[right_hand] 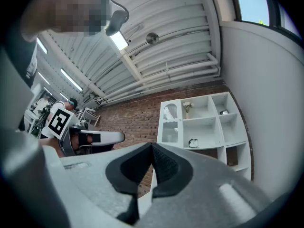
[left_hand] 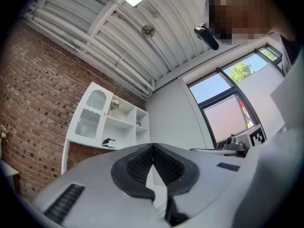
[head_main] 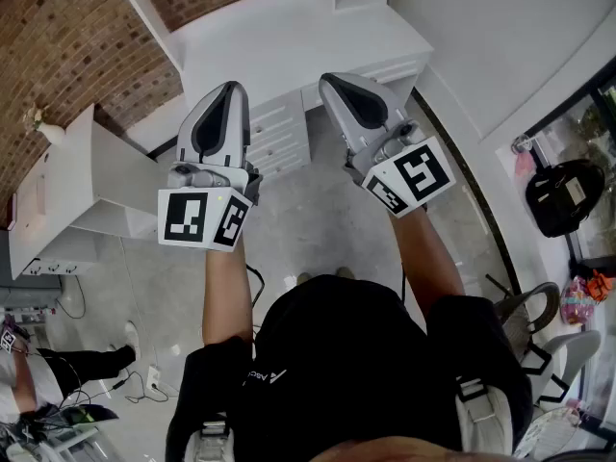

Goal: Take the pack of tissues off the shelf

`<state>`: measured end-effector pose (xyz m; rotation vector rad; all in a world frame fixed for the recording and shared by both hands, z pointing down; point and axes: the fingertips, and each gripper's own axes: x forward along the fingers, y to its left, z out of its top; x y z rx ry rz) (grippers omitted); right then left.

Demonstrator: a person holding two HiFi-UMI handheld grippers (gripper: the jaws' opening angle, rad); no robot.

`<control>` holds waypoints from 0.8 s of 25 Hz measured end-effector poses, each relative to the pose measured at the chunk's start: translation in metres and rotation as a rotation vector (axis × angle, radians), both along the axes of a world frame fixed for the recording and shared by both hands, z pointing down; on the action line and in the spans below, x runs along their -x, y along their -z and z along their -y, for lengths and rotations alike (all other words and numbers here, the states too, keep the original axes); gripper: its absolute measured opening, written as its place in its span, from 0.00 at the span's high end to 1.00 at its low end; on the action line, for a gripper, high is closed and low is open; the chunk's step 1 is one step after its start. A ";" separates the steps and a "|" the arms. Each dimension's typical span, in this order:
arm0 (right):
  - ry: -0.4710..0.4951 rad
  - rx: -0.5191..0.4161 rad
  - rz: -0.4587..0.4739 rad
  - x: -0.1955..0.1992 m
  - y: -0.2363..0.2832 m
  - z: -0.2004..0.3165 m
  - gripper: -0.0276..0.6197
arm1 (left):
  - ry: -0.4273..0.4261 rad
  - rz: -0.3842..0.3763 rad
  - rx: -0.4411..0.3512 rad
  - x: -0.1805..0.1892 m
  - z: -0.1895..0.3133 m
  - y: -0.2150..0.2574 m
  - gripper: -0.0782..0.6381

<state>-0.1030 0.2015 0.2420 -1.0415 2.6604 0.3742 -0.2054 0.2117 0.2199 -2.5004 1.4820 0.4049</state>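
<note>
So the pack of tissues [right_hand: 193, 142] is sitting on the white shelf [right_hand: 207, 119], in the lower middle cubby, right next to the section with the arched door. It looks small and boxy, dark with a paler patch on the front, though honestly it's so tiny in both gripper views that I can't make out much more. There's a little vase of flowers [right_hand: 188, 107] in the cubby right above it, and the brick wall [right_hand: 135, 115] is behind the whole unit. The left gripper [left_hand: 153, 147] has its jaws pressed fully together with nothing in them, and so does the right gripper [right_hand: 152, 146], tips touching and empty. Both are held up side by side, well away from the shelf.
</note>
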 end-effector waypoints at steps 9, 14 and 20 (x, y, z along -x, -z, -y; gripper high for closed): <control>0.025 -0.007 0.011 -0.020 0.003 -0.003 0.95 | 0.005 0.006 -0.006 -0.023 0.000 0.003 0.89; 0.027 -0.005 0.021 -0.035 0.004 0.000 0.95 | 0.039 -0.014 -0.010 -0.031 0.004 0.008 0.89; 0.035 -0.006 0.029 -0.066 0.002 0.006 0.95 | 0.113 -0.034 -0.020 -0.048 0.021 0.016 0.85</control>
